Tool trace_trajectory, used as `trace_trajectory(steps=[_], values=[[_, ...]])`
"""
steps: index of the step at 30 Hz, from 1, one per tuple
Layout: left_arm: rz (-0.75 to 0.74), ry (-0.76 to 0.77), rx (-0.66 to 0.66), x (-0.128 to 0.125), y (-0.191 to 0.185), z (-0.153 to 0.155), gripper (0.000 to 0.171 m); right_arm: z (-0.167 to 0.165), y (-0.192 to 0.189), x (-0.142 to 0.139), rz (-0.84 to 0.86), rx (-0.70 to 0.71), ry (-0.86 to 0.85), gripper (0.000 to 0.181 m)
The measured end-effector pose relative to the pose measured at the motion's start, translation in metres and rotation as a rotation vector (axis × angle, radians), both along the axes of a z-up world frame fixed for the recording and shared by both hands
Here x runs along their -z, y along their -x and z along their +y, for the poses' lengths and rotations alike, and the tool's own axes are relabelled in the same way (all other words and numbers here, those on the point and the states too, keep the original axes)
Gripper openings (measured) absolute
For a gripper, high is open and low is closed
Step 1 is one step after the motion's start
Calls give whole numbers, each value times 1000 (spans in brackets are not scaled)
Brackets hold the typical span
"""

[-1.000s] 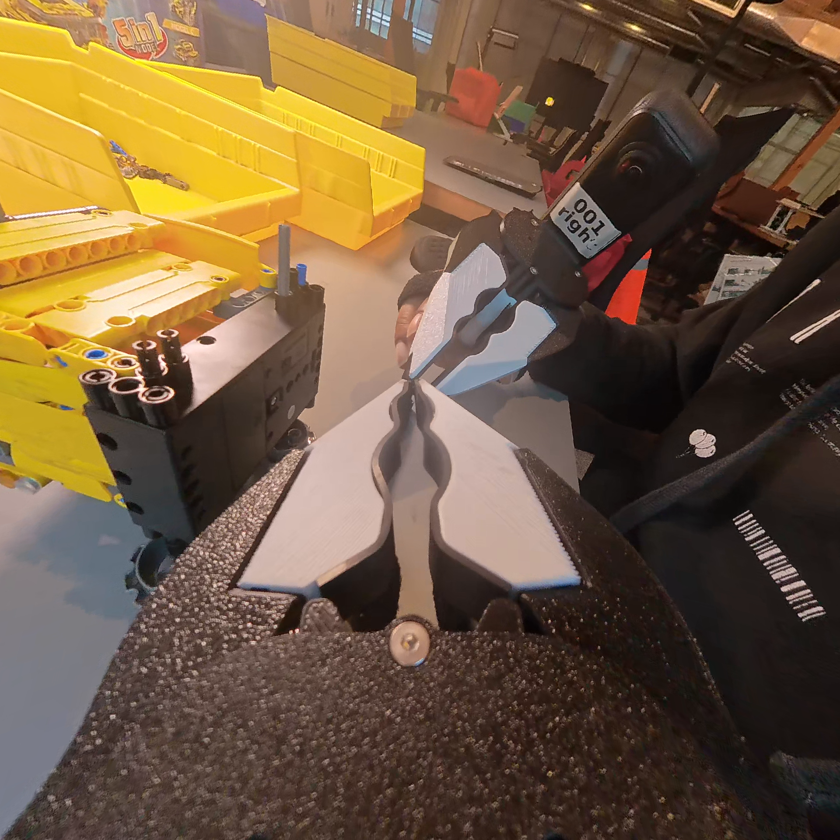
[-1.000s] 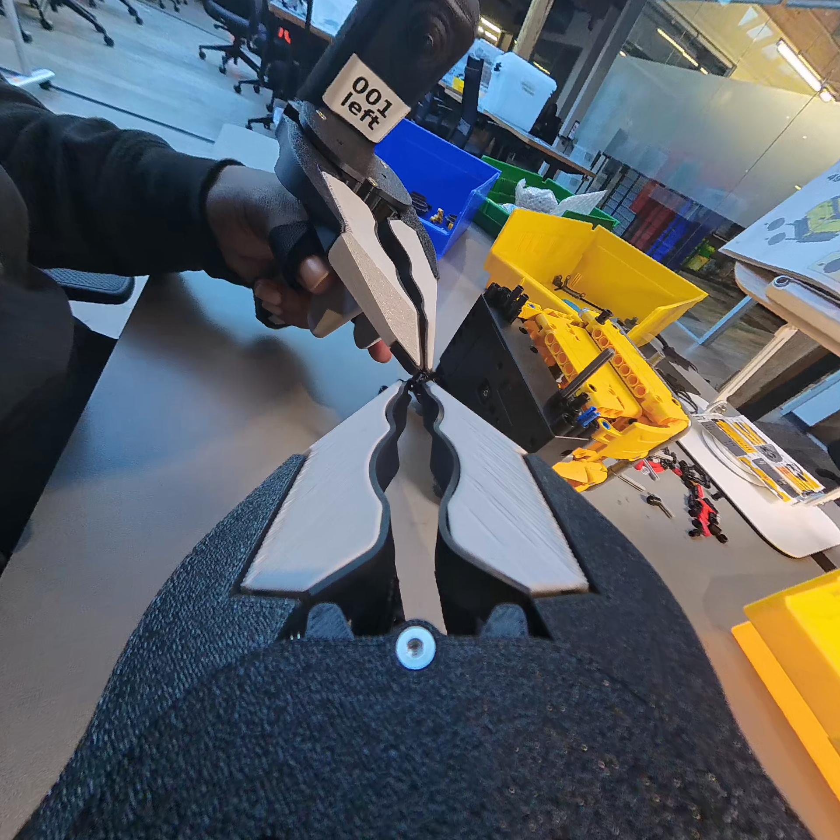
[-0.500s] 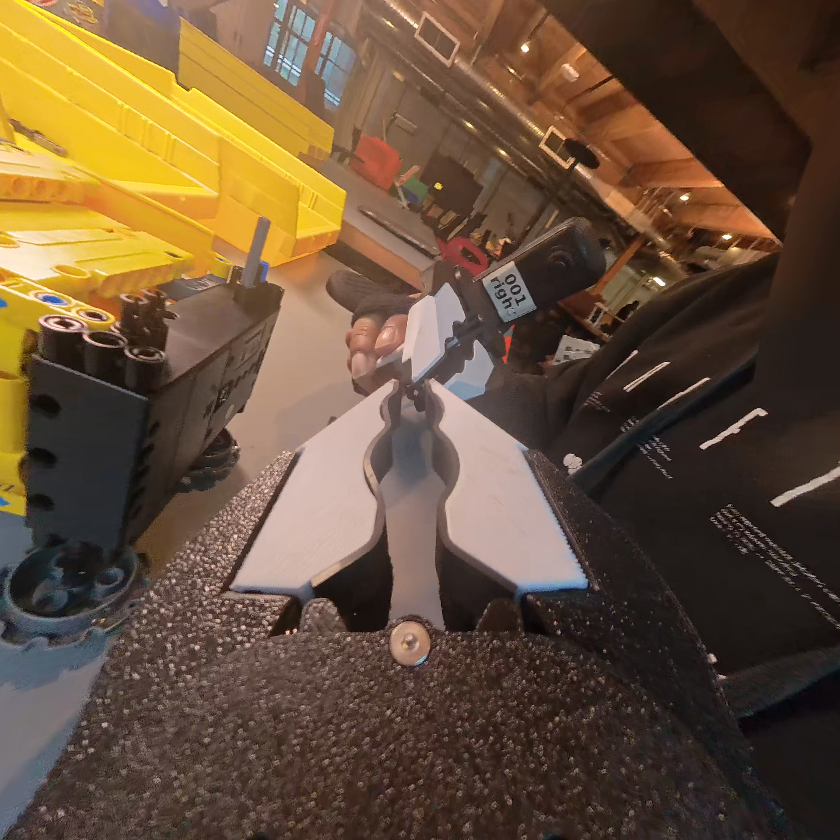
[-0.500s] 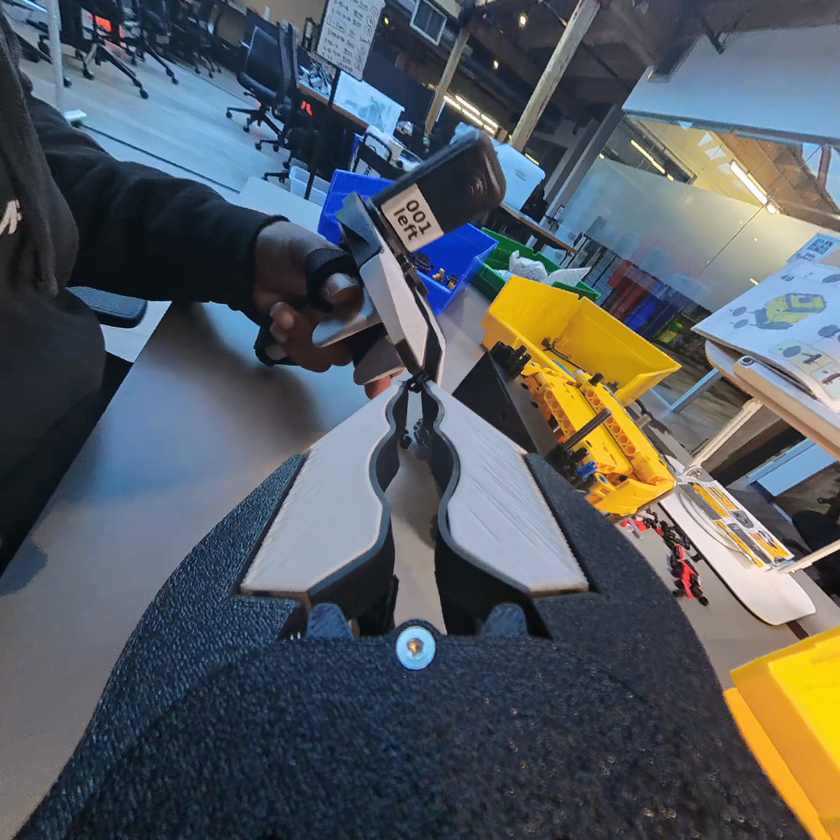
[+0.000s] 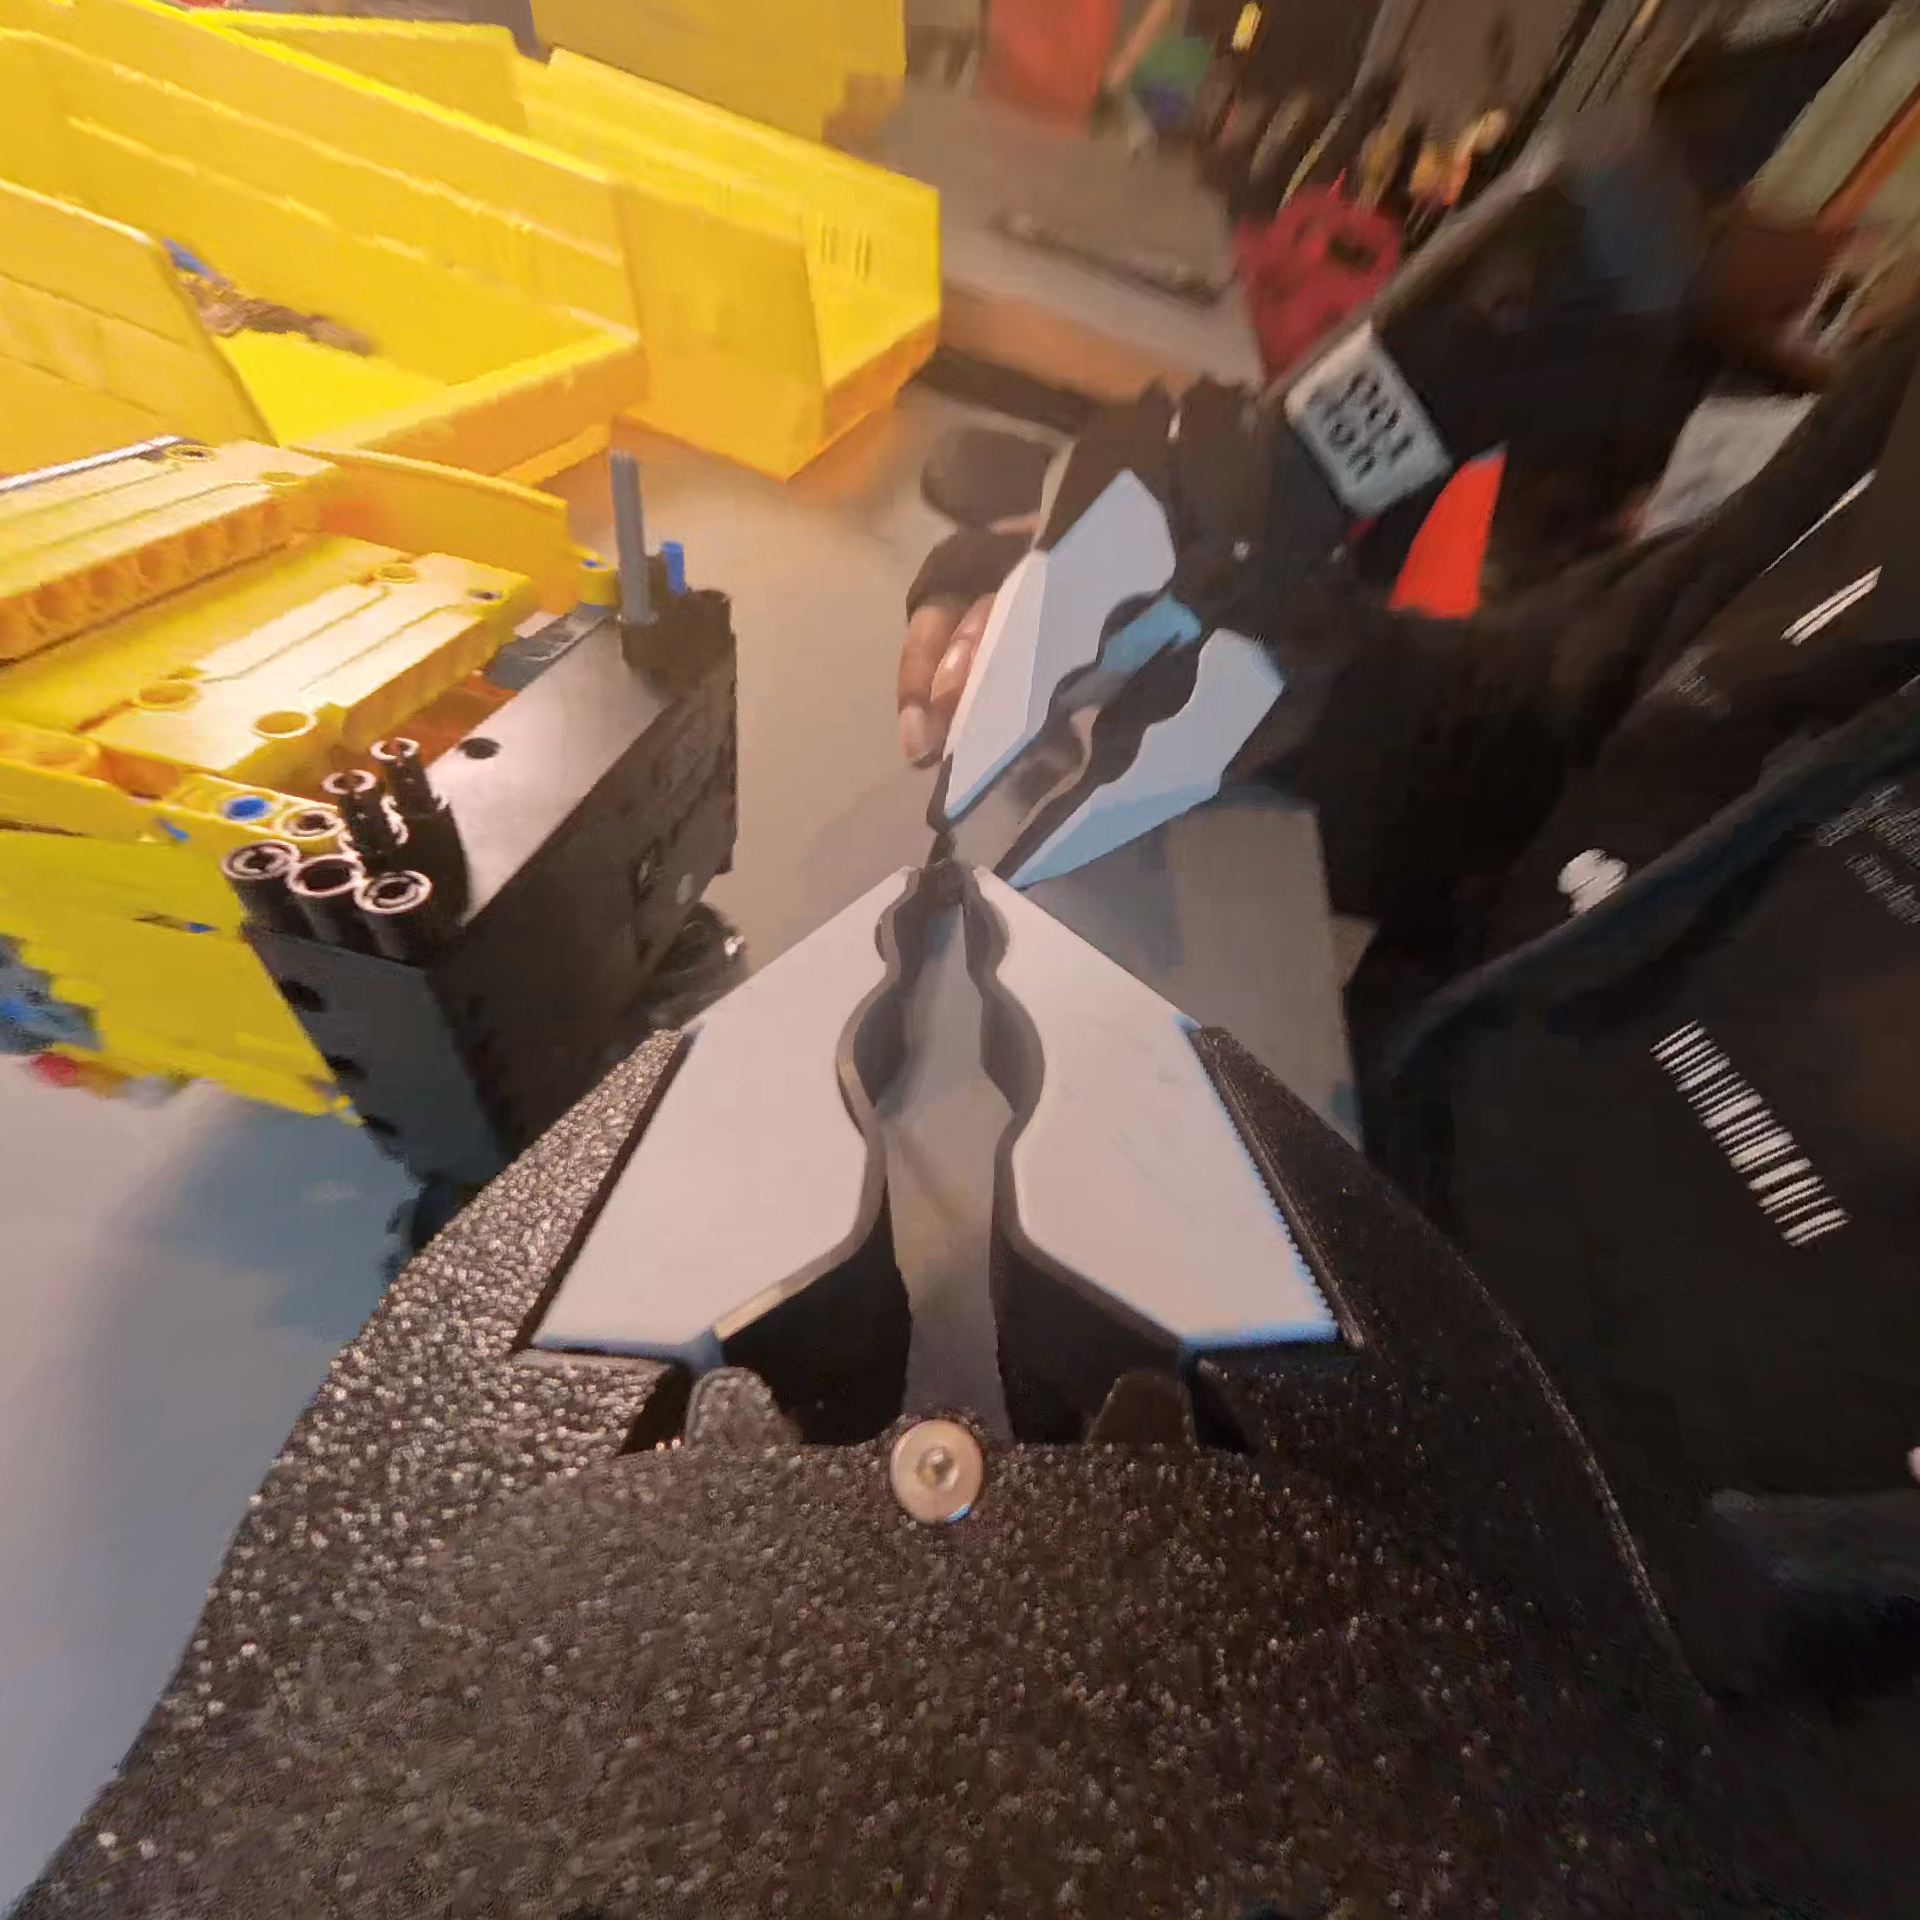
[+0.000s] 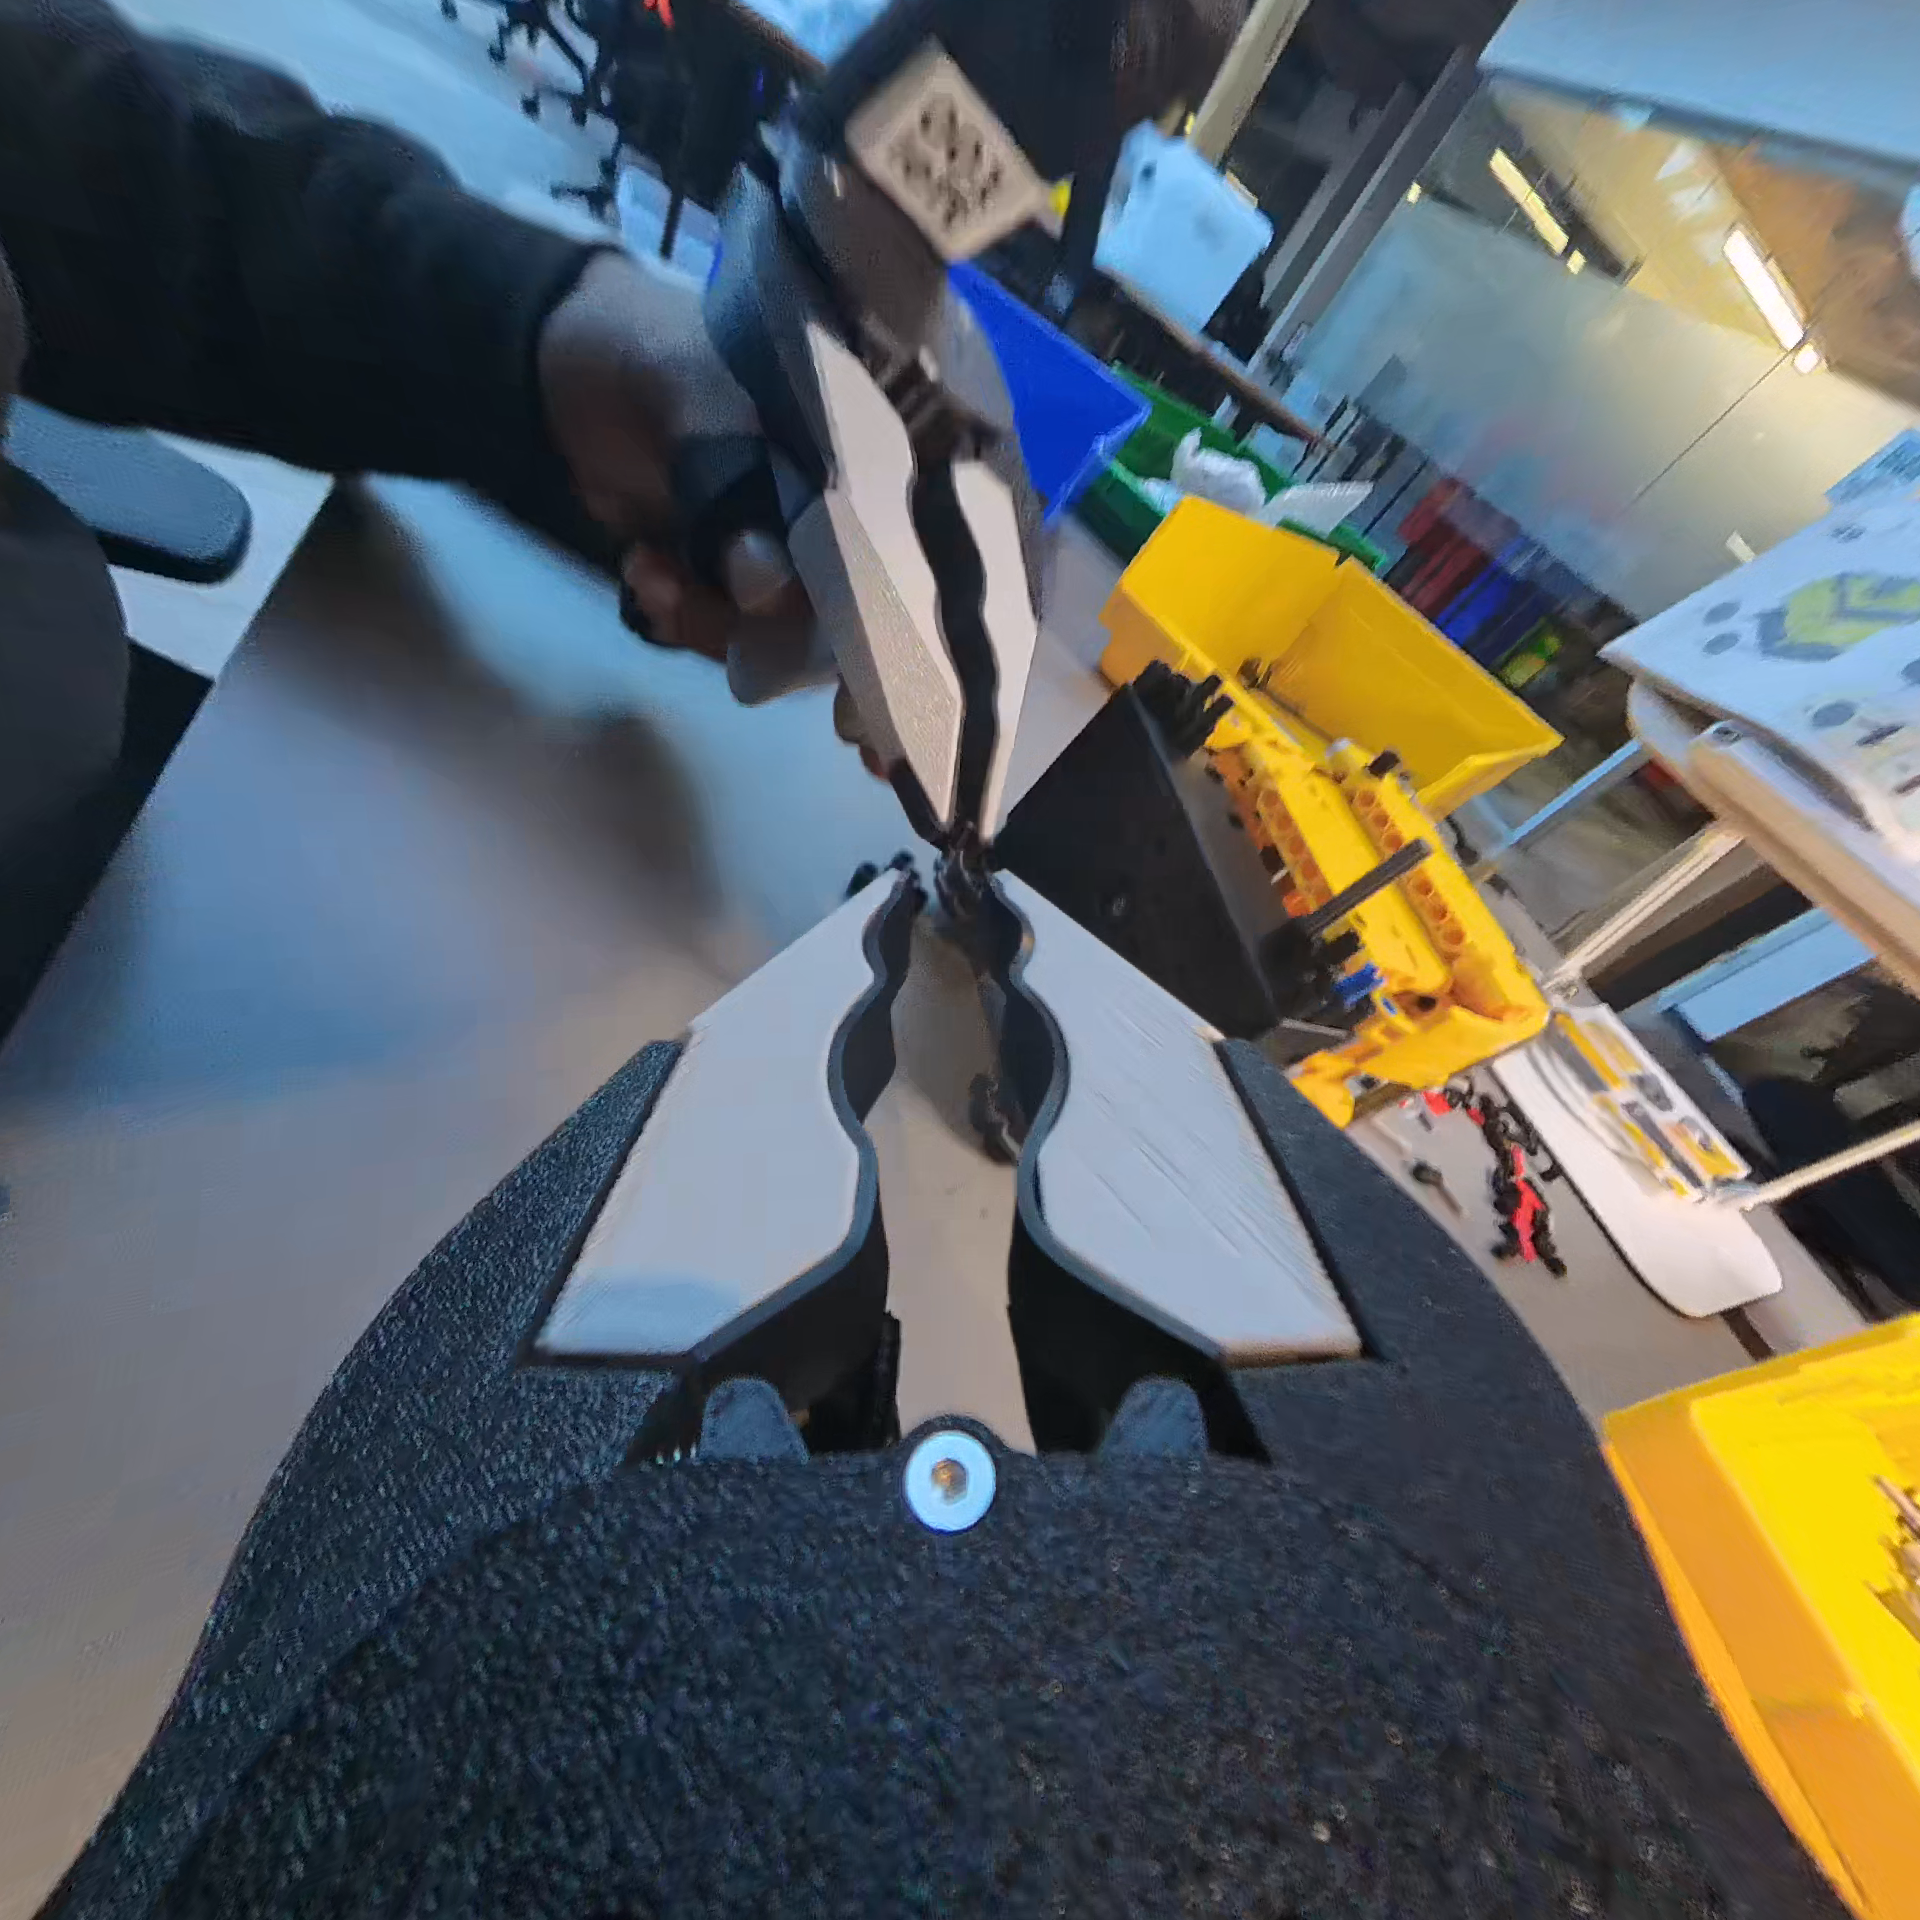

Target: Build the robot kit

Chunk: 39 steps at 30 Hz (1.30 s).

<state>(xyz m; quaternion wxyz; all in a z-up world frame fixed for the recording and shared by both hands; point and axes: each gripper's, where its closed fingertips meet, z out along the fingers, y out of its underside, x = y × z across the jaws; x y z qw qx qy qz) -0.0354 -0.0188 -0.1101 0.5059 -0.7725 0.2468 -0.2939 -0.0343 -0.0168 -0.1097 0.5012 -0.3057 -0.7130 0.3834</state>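
My left gripper (image 5: 943,881) and right gripper (image 6: 954,891) meet tip to tip above the grey table (image 6: 395,935). Each is shut on the same small black part (image 5: 943,860), which also shows in the right wrist view (image 6: 961,873). The part is tiny and blurred. The right gripper (image 5: 948,821) shows in the left wrist view, held by a hand. The left gripper (image 6: 958,831) shows in the right wrist view, held by a hand in a black sleeve. A yellow and black brick-built model (image 5: 540,852) stands just left of the tips; it also shows in the right wrist view (image 6: 1122,862).
Yellow bins (image 5: 727,260) stand behind the model. In the right wrist view there are a yellow bin (image 6: 1351,634), a blue bin (image 6: 1049,405), a white tray (image 6: 1662,1236) with small red and black parts (image 6: 1517,1174), an open booklet (image 6: 1818,644) and another yellow bin (image 6: 1787,1558) at the near right. The grippers are tip to tip, or close to it.
Both grippers stayed tip to tip on the small part. They tilted upward half a second ago and have swung back down to about where they were a second ago; both views are motion-blurred.
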Motion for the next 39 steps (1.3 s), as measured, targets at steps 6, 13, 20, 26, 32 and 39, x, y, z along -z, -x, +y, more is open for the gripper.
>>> trace_trajectory(steps=[6, 13, 20, 26, 32, 39], values=[[212, 62, 31, 30, 2, 3, 4, 10, -5, 25, -189, -5, 51, 17], [297, 87, 91, 44, -2, 3, 3, 7, -3, 33, -245, -14, 61, 13], [342, 79, 104, 47, -1, 2, 4, 6, 0, 37, -259, -26, 56, 13], [364, 69, 89, 49, -1, 4, 5, 3, 1, 41, -272, -32, 47, 13], [382, 77, 75, 49, -2, 5, 4, 1, 3, 45, -287, -33, 27, 13], [386, 65, 47, 49, 0, 5, 3, 3, 5, 40, -286, -45, 34, 7]])
